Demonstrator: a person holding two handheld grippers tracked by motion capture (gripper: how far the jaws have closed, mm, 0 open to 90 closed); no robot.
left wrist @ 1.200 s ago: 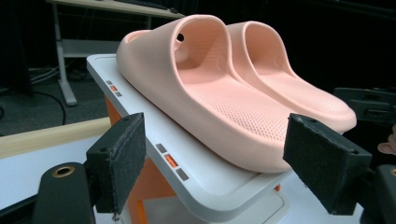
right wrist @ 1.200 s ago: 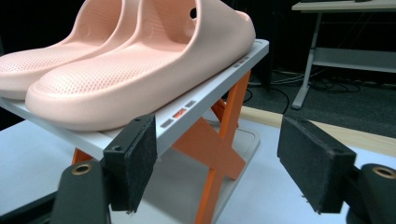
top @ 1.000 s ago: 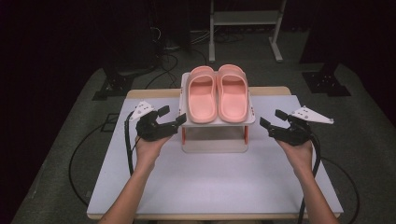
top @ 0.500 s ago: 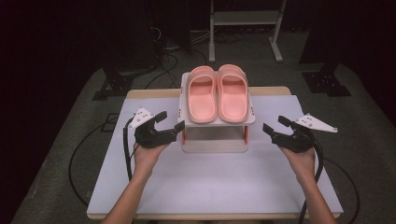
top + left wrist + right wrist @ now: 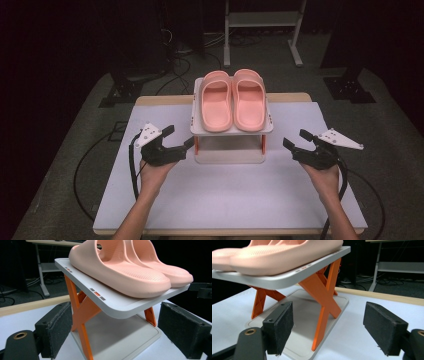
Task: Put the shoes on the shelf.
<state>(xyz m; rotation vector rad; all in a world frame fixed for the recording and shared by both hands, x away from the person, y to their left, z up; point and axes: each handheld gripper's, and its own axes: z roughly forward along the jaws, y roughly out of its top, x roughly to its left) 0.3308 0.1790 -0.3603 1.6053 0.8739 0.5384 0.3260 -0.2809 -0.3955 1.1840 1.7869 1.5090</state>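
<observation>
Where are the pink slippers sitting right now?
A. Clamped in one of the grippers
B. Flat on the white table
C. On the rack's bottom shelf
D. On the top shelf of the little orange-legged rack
D: the pink slippers lie side by side on the rack's top shelf, above the orange legs, and both grippers are open beside it.

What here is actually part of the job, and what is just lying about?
Part of the job:
- pink slippers
- two-tier rack they sit on
- left claw and right claw, both open, either side of the rack

Lying about:
- metal stand behind the table
- floor cables
</observation>
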